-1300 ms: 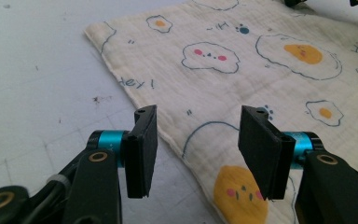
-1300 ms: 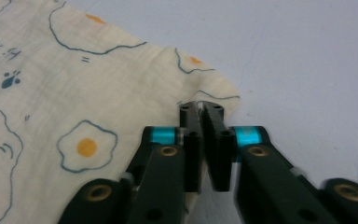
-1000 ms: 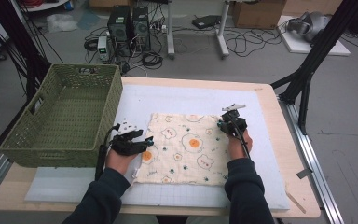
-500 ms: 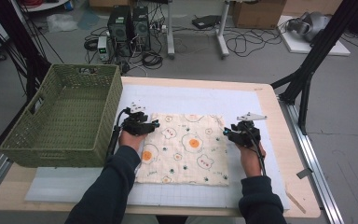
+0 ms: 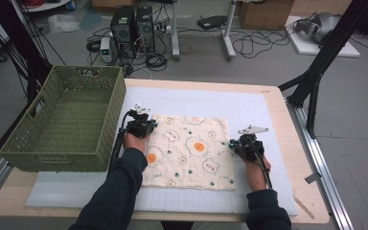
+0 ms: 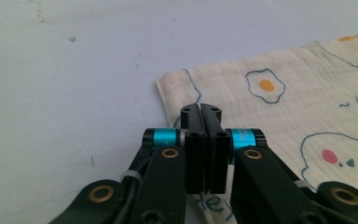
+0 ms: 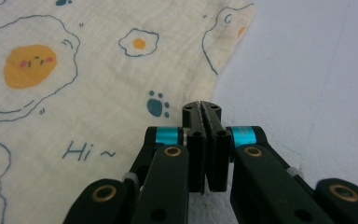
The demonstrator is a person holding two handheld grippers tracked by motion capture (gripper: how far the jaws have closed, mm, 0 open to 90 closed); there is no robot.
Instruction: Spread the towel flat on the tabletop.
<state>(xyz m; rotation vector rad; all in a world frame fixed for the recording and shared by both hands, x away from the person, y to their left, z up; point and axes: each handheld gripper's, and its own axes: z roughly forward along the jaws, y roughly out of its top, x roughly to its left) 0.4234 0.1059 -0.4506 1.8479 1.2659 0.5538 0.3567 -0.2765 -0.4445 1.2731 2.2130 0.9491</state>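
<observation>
The cloth [image 5: 189,152] lies flat beside the basket [image 5: 62,120], with left gripper [image 5: 140,125] and right gripper [image 5: 243,145] both clamped on its opposite side edges, jaws just closed.

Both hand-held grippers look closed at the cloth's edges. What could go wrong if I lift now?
1. The left hand-held gripper has just been closing at the cloth's very edge; that thin bite may slip out on lifting.
2. The right hand-held gripper, also just closed, sits at the opposite edge; whether cloth is pinched is unclear, so one side may stay down.
3. The basket stands close beside the left hand; a swing could bump it.
</observation>
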